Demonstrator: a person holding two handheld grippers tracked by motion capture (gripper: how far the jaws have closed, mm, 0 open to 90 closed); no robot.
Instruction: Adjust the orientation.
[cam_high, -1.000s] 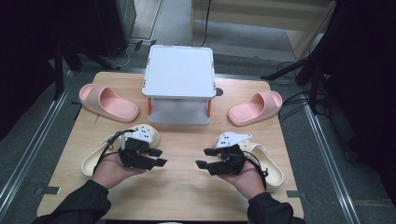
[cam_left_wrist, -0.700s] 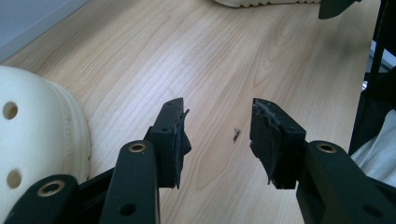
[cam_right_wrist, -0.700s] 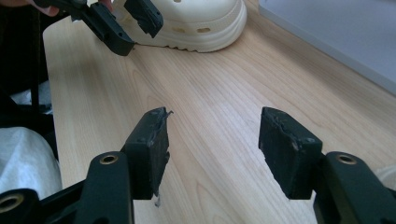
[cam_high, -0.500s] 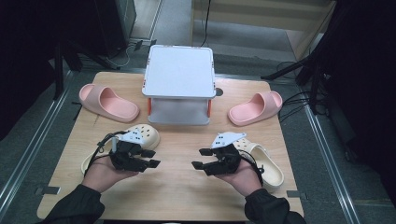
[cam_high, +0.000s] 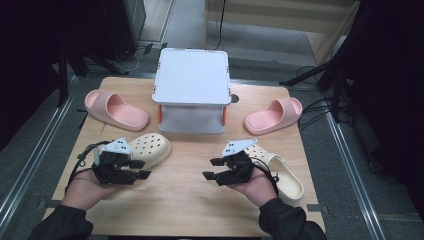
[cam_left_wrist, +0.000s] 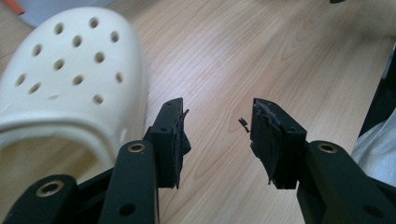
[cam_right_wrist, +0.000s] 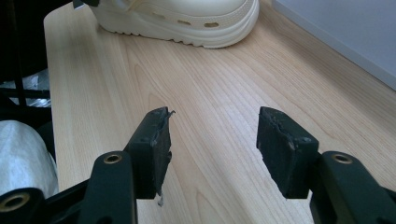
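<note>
Two cream clogs lie on the wooden table (cam_high: 185, 200): the left clog (cam_high: 149, 149) and the right clog (cam_high: 282, 172). My left gripper (cam_high: 140, 169) is held just in front of the left clog, pointing right, open and empty. In the left gripper view the same clog (cam_left_wrist: 70, 70) lies to the left of the left gripper (cam_left_wrist: 217, 135), apart from the jaws. My right gripper (cam_high: 210, 168) points left, beside the right clog, open with nothing in it. The right gripper view looks past the right gripper (cam_right_wrist: 212, 140) to the left clog (cam_right_wrist: 187, 18) across bare wood.
A white box-like stand (cam_high: 192, 85) with orange clips sits at the back middle; its wall (cam_right_wrist: 345, 28) shows in the right gripper view. A pink slipper (cam_high: 116, 111) lies at the back left and another pink slipper (cam_high: 274, 116) at the back right. Metal rails run along both table sides.
My left gripper has drifted left and toward the near edge, uncovering more of the left clog. The right gripper has shifted only slightly. Both stay open.
</note>
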